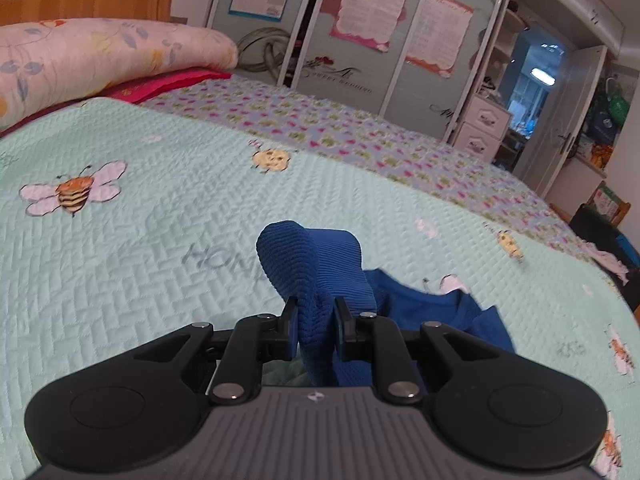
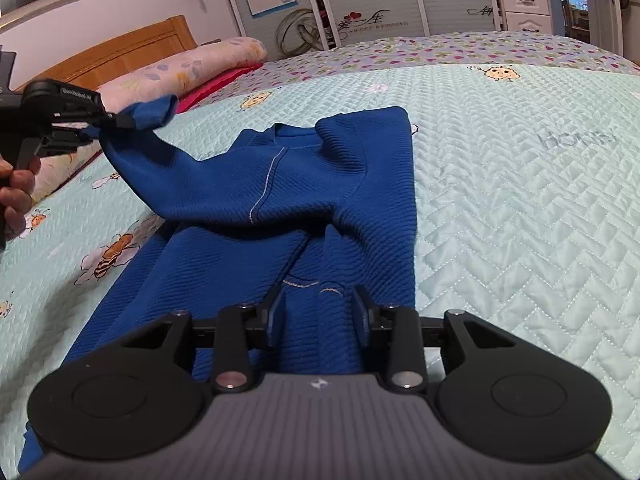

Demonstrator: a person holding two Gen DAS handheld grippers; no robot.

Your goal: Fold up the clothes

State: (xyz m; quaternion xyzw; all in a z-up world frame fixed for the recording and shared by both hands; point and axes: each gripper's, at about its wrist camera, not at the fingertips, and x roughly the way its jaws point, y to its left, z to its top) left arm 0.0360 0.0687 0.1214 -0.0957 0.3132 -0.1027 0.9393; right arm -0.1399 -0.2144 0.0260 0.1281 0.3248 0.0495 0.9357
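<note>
Honestly, the cuff (image 1: 294, 264) is my first worry. My left gripper (image 1: 314, 312) is pinched narrow on it, but the bite is shallow — only the ribbed end sits between the jaws, with the rest bulging out past the tips. If I swing the sleeve (image 2: 168, 168) quickly across the body, I judge the knit could slide free and the sleeve would drop in a heap.

My right gripper (image 2: 318, 312) stands spread wide over the sweater (image 2: 280, 200), holding nothing; whether its tips press the cloth I cannot tell. If they do not, the pull from the left may drag the whole garment sideways and undo the right sleeve, which already lies folded in over the chest. The lifted sleeve is stretched from the shoulder, so that tug looks real.

The sweater lies on the quilt (image 2: 500, 208), collar away from me, hem under my right tool. Room is good: bare quilt runs wide to the right and beyond the collar. On the left the pillow (image 2: 188, 68) and headboard (image 2: 120, 52) stand near my left gripper — little space to back out that way, so the sleeve should travel inward. The bed edge on my own side is hidden under the tool.
</note>
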